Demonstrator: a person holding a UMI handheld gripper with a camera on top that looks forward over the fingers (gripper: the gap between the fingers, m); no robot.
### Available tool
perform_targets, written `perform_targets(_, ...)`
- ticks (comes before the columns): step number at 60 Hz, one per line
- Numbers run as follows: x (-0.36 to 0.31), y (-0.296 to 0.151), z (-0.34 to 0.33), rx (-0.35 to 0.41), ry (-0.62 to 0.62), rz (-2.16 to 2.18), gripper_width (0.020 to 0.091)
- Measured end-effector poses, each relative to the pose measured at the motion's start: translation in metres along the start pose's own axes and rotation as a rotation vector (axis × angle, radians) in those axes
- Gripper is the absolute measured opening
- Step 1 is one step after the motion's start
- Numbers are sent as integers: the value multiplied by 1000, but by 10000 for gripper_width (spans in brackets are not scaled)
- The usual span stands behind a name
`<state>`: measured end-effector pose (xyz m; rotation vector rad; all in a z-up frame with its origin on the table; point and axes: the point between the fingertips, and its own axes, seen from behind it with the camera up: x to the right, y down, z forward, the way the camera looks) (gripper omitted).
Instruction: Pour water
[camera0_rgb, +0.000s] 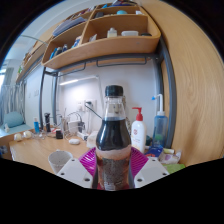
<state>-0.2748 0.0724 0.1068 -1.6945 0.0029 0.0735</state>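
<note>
Far left: a long wooden bench (35, 150) with a pale, smooth top, carrying small clutter near the wall too small to identify. Nearer the claw, on the same surface, a white cup-like vessel (60, 160), round-rimmed and matte. Above, wooden wall shelves (100, 45) in two tiers, light timber, holding boxes and containers whose details cannot be made out. Centre: the bottle (113, 140), upright, clear plastic, filled with dark cola-coloured liquid up to the shoulder, the neck clear above it; black screw cap, smooth rounded shoulders, a light band of label across the middle of the body. It stands directly between the fingers of the claw (113, 172), filling the gap; the pink pads (90, 158) flank its lower body on both sides and appear pressed against it, so the claw reads as closed on the bottle, though contact on the right side is partly hidden by the bottle itself. The white finger housings look angular and hard, with flat faces. Whether the bottle's base rests on the bench cannot be seen. Right of the bottle: a white pump dispenser (138, 130) with a red label, standing on the bench near the wall; beside it a clear spray bottle (159, 125) with bluish tint. Behind these, a pale wall.
</note>
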Motion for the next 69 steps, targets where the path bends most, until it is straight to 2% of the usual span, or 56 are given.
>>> perform_targets(10, 0, 1, 1, -20, 22, -35, 554)
perform_targets(15, 4, 2, -5, -39, 44, -28, 798)
perform_targets(17, 6, 1, -10, -38, 48, -16, 847)
perform_targets(41, 4, 2, -105, -68, 238, 57, 835)
perform_targets(69, -38, -17, -142, -15, 202, 52, 833)
